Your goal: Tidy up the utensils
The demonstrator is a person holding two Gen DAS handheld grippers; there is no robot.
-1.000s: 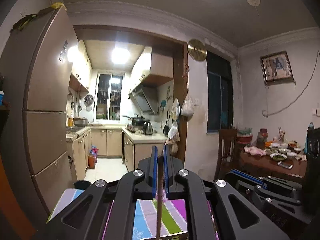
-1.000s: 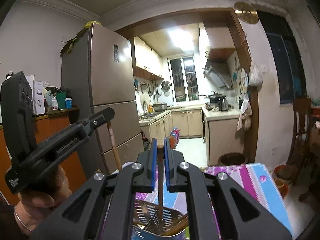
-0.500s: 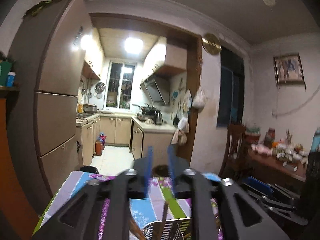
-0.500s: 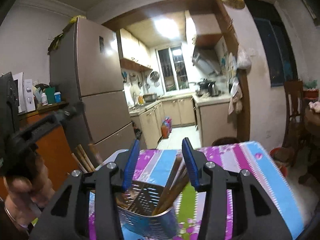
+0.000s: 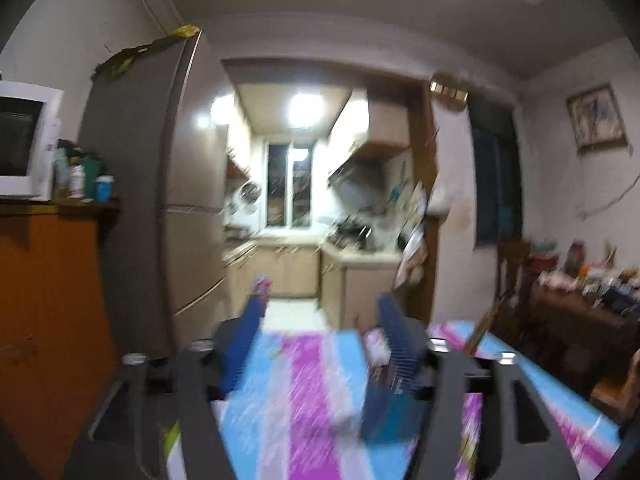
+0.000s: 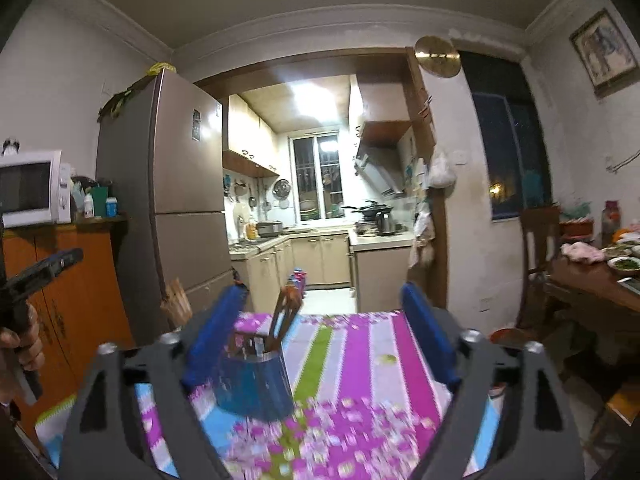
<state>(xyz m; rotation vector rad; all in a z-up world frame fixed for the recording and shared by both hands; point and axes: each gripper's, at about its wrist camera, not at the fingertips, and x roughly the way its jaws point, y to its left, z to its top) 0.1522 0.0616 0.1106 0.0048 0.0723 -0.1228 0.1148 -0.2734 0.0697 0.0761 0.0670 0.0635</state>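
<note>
Now, largest first:
Fridge (image 6: 168,184): tall, at 10 o'clock, by kitchen doorway.
Table (image 6: 360,360): striped cloth, purple/blue/green, fills lower view.
R gripper (image 6: 322,312): jaws opening, wide apart, nothing pinched.
L gripper (image 5: 320,322): blurred; jaws opening, apart, empty.
Utensil holder (image 6: 252,380): metal cup w/ chopsticks (image 6: 286,312), on table at 7 o'clock, just inside R gripper's left finger, not touching as far as visible.
</note>
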